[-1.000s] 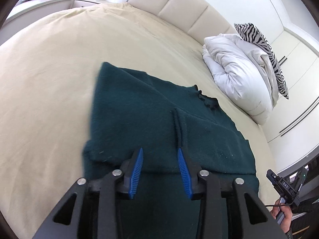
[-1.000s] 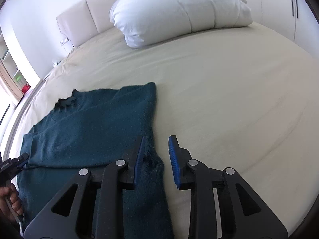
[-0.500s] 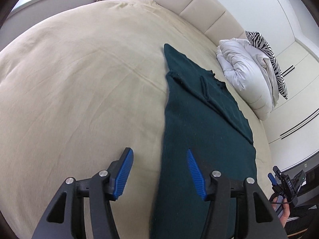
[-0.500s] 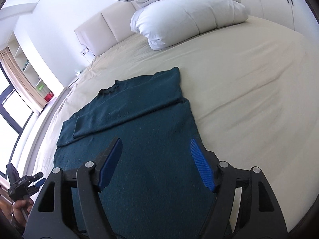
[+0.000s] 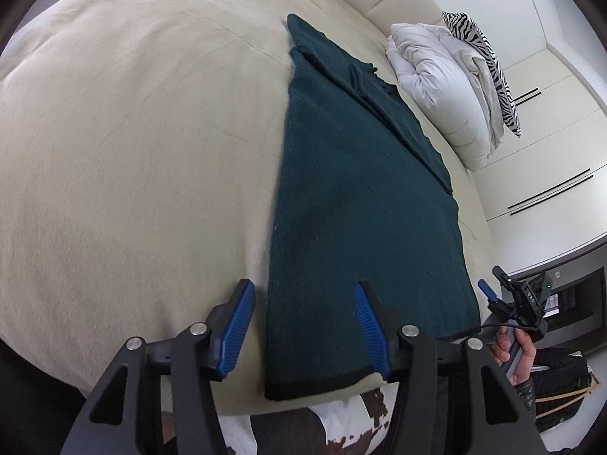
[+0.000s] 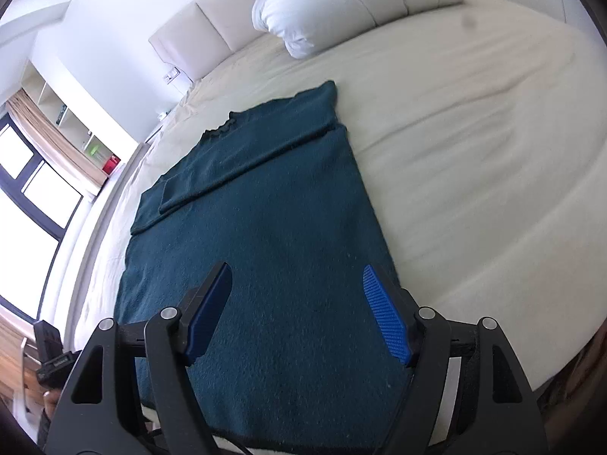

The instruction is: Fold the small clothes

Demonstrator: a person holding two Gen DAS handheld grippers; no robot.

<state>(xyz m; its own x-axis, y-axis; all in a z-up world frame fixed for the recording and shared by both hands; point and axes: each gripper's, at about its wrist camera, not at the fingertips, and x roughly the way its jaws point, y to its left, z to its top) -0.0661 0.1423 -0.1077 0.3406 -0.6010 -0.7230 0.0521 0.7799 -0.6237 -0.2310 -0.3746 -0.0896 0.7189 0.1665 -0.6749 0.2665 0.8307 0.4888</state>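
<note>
A dark teal sweater (image 5: 360, 197) lies flat on the beige bed (image 5: 132, 151), sleeves folded across its chest, hem at the near edge. It also shows in the right wrist view (image 6: 273, 235). My left gripper (image 5: 303, 326) is open and empty, above the hem's left corner, straddling the sweater's left edge. My right gripper (image 6: 297, 307) is open and empty, above the lower right part of the sweater. The right gripper also shows in the left wrist view (image 5: 519, 303) by the hem's right corner.
A folded white duvet (image 5: 440, 76) with a zebra pillow (image 5: 485, 60) sits at the head of the bed, beyond the sweater. The padded headboard (image 6: 197, 49) and white wardrobes (image 5: 550, 132) stand behind. The bed's near edge (image 5: 322, 398) lies just below the hem.
Both grippers have opened wide, let go of the sleeves and drawn back from the chest to the hem. The sleeves now lie folded across the chest.
</note>
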